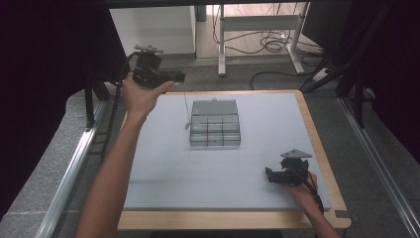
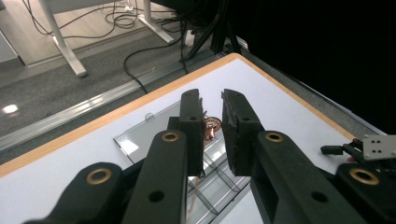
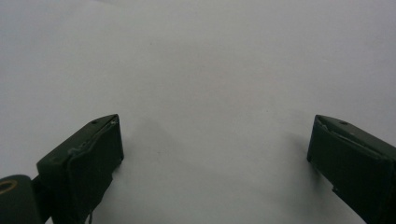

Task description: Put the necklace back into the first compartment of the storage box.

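The left gripper point(image 1: 174, 77), raised at about eleven o'clock of the grey mat point(image 1: 163, 168), has its jaws drawn close, pinching the top of a thin chain point(image 1: 186, 110) that hangs straight down, long axis vertical. Its lower end reaches the left edge of the clear compartment box point(image 1: 214, 124). The right gripper point(image 1: 271, 174) rests at five o'clock, jaws wide apart.
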{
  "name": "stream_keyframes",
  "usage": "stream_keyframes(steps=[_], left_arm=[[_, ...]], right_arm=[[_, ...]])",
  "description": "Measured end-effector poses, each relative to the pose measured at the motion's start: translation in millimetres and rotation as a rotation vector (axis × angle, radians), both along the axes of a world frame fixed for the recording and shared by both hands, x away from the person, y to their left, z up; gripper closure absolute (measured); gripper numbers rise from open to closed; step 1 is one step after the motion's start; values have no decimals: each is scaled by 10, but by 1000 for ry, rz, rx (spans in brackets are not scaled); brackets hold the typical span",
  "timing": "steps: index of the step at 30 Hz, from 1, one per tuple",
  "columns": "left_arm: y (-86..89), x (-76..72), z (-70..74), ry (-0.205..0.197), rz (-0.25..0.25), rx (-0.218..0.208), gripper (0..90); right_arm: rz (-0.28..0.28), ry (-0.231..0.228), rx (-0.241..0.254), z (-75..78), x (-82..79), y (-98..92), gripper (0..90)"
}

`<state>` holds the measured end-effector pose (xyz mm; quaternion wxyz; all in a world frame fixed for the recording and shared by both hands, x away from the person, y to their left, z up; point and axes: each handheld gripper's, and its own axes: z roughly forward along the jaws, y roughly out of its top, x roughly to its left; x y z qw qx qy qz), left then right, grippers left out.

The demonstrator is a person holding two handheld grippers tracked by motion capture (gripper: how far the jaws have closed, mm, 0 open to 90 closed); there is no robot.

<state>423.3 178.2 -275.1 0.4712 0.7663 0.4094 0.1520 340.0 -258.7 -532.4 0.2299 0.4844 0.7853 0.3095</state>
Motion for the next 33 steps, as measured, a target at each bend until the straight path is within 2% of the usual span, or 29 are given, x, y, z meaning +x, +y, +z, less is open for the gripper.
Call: stream_keyframes(steps=[9, 14, 20, 25, 29, 33], left_arm=[[-86, 227, -115, 14, 17, 8, 795], [-157, 343, -224, 3, 28, 17, 795], [-226, 467, -466, 22, 30, 10, 795], [-256, 537, -721, 63, 36, -5, 795], [-236, 567, -883, 89, 39, -11, 795], [-223, 564, -1006, 99, 39, -5, 795]], right_arm=[[0, 0, 1, 1, -1, 1, 32], [0, 0, 2, 0, 0, 1, 32], [0, 0, 2, 0, 1, 0, 32], [1, -2, 1, -1, 1, 0, 32], [2, -1, 1, -1, 1, -1, 32], [1, -1, 0, -1, 1, -1, 33]])
